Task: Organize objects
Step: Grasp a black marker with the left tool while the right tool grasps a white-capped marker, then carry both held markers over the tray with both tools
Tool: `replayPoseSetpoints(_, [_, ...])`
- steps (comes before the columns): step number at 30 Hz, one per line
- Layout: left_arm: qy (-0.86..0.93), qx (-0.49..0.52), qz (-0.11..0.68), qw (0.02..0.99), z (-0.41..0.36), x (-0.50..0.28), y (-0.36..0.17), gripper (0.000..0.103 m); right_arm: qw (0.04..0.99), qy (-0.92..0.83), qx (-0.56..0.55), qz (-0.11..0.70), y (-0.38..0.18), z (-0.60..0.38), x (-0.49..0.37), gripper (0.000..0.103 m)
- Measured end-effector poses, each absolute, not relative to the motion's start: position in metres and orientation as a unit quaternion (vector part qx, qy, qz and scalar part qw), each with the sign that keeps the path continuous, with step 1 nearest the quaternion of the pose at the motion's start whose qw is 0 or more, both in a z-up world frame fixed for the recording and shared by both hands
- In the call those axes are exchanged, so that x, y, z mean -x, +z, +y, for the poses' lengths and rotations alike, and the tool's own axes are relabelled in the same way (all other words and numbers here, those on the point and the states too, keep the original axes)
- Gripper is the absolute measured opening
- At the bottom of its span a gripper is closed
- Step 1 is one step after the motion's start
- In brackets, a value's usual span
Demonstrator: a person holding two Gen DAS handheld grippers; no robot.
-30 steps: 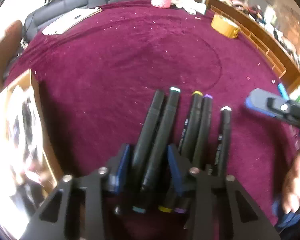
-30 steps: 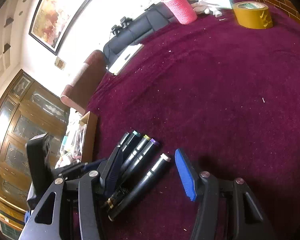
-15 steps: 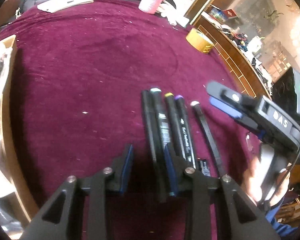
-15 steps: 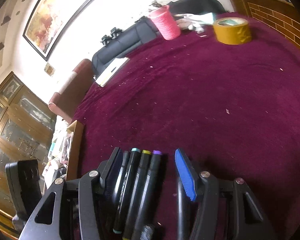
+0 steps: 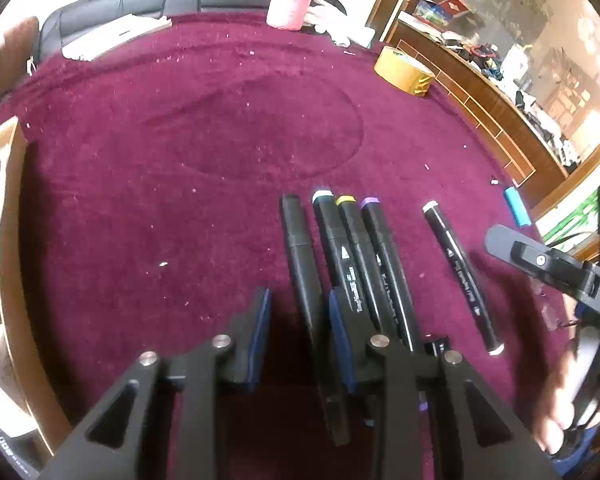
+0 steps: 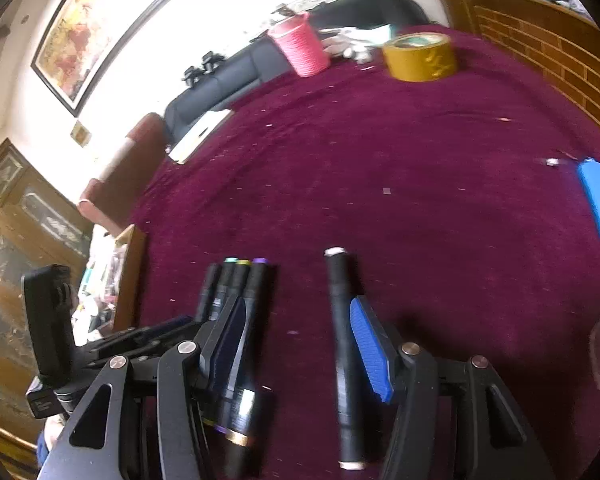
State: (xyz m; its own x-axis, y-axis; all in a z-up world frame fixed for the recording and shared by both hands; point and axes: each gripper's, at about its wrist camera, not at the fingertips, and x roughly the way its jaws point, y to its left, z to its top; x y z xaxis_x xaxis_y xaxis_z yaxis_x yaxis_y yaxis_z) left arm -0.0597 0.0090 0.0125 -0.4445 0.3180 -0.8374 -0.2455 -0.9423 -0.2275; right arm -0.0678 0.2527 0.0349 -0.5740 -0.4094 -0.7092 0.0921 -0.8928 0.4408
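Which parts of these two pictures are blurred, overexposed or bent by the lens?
Left wrist view: markers are sharp, the person's hand at the right edge is smeared, and the wooden shelf bows with the fisheye. Right wrist view: the wall behind the pink basket is blown out white, and the tape roll shows motion blur.

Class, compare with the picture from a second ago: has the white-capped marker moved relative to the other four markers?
Yes. The white-capped marker now lies apart, to the right of the purple-capped marker; a clear strip of maroon cloth separates them.
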Motion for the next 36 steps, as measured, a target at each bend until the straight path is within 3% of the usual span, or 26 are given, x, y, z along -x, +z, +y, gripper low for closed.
replayPoseSetpoints(1, [0.852,0.498,-0.029,0.161,0.01,0.056,0.012,0.024,0.14,-0.87,-0.442,-0.169,0.034,0.252,0.067,0.06])
replayPoseSetpoints(2, [0.854,0.495,-0.021,0.156,0.01,0.051,0.012,0.014,0.135,-0.871,-0.449,-0.147,0.032,0.25,0.066,0.06])
replayPoseSetpoints(8, [0.864,0.476,-0.031,0.16,0.003,0.029,0.009,0.014,0.107,-0.871,-0.473,-0.073,0.017,0.233,0.068,0.052])
replayPoseSetpoints(12, [0.867,0.471,-0.033,0.16,0.004,0.029,0.008,0.014,0.076,-0.881,-0.466,0.009,0.014,0.217,0.062,0.023])
replayPoseSetpoints(14, [0.871,0.467,-0.019,0.155,0.008,0.027,0.008,0.014,0.067,-0.885,-0.459,0.041,0.013,0.21,0.059,0.016])
replayPoseSetpoints(19, [0.874,0.459,0.022,0.156,0.018,0.024,0.008,0.019,0.086,-0.889,-0.45,-0.001,0.019,0.219,0.056,0.016])
replayPoseSetpoints(21, [0.88,0.453,0.025,0.142,0.019,0.022,0.008,0.014,0.094,-0.889,-0.448,-0.026,0.022,0.223,0.053,0.016])
replayPoseSetpoints(26, [0.878,0.45,-0.027,0.158,0.008,0.02,0.01,0.014,0.108,-0.89,-0.44,-0.047,0.031,0.223,0.047,0.016])
replayPoseSetpoints(36, [0.889,0.424,-0.047,0.165,-0.002,0.005,0.03,0.014,0.139,-0.887,-0.436,-0.057,0.041,0.204,0.04,0.016])
